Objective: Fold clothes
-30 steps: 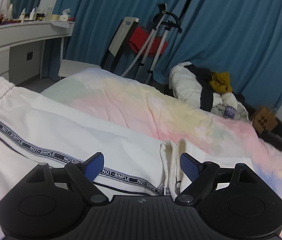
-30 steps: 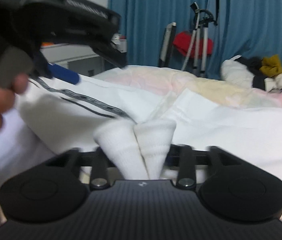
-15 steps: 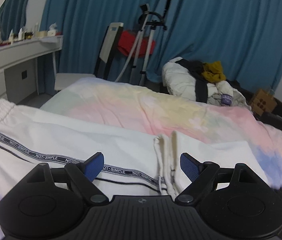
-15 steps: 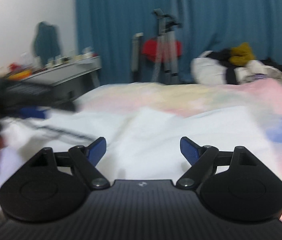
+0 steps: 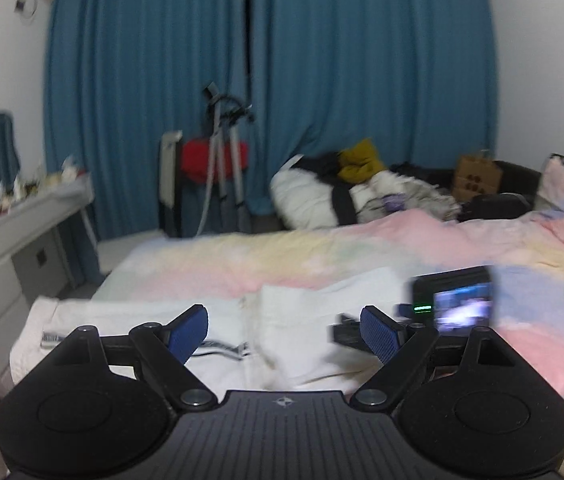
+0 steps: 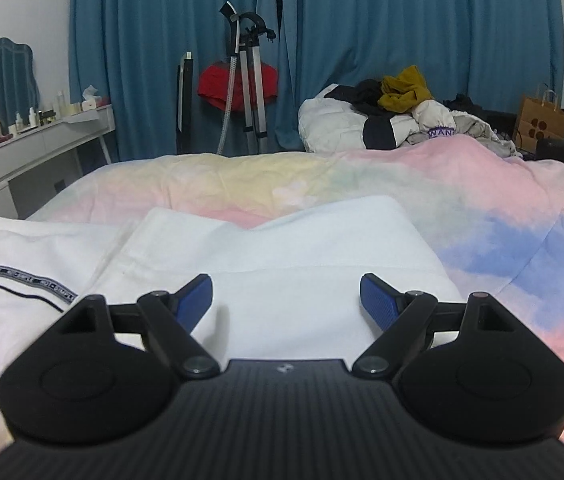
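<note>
White sweatpants with a lettered side stripe lie on the pastel duvet of the bed, near its near edge; the legs look doubled over so one white panel lies flat to the right of the striped part. Left gripper: jaws wide apart, nothing between the blue pads, held above the garment, not touching it as far as the blurred view shows. Right gripper: jaws wide apart, empty, poised just over the flat white panel; contact with the cloth cannot be told. The right gripper's camera block shows in the left wrist view, close beside the left gripper's right finger. Judgement: one fold looks done and another probably remains. Risks: the two grippers are near each other, so a careless reach could knock them together; a pinch that catches only the top layer would drag the fold open; a pinch too deep could take the duvet along with the cloth. The far clothes pile by the curtain is well apart and untouched.
</note>
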Demonstrator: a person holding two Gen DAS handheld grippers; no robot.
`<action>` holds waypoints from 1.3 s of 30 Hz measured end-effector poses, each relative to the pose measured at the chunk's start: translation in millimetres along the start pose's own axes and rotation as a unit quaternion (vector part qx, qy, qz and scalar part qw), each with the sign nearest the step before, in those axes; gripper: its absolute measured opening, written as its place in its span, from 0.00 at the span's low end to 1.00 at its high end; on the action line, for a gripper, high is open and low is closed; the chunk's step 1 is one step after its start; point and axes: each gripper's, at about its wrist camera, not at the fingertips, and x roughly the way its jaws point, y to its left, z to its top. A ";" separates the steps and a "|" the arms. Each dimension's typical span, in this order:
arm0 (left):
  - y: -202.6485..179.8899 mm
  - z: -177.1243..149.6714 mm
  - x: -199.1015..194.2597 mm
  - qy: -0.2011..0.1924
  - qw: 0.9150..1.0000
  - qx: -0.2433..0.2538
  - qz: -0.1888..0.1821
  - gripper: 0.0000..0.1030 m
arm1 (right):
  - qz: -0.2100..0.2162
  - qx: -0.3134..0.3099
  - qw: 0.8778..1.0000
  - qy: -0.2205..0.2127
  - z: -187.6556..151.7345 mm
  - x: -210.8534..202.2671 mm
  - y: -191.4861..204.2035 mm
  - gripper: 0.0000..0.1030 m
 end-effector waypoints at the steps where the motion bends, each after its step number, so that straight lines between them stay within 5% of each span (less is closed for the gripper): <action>1: -5.6 1.3 -9.1 -0.008 1.000 0.000 -0.004 0.83 | 0.001 0.003 1.000 0.001 1.1 1.6 -1.4 0.80; 13: -18.6 11.8 -45.2 -0.048 0.999 -0.021 0.001 0.83 | -0.001 0.017 1.000 0.003 5.6 5.2 -5.9 0.80; 27: 1.6 11.9 -32.3 -0.024 0.999 -0.046 0.002 0.83 | -0.002 0.022 1.000 0.008 4.9 7.8 -7.0 0.80; 32: 21.8 13.2 -19.0 0.010 0.996 -0.089 -0.015 0.83 | -0.002 0.025 1.000 0.010 4.8 8.4 -7.9 0.80; 36: 54.0 1.0 5.0 0.041 0.992 -0.117 0.021 0.83 | 0.003 0.024 1.000 0.011 4.8 8.3 -7.5 0.80; 39: 99.0 -14.3 30.2 0.077 0.981 -0.175 0.040 0.83 | 0.004 0.023 1.000 0.012 4.9 8.9 -8.9 0.80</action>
